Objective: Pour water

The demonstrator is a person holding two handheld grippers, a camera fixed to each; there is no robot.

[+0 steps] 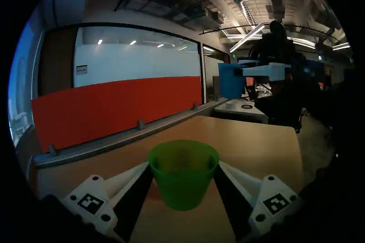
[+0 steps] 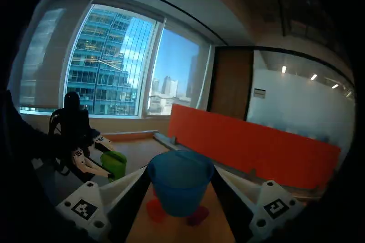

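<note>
The wooden surface [image 1: 255,147] lies beneath both your tools. Your left gripper [image 1: 183,172] has its jaws clamped on the green cup [image 1: 183,186], upright just above the surface. Your right gripper [image 2: 180,177] grips the blue cup [image 2: 180,193], upright over that surface.

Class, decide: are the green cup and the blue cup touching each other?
Apart. The left gripper view shows the green cup close up and the blue cup held farther off, with the table visible between them.
</note>
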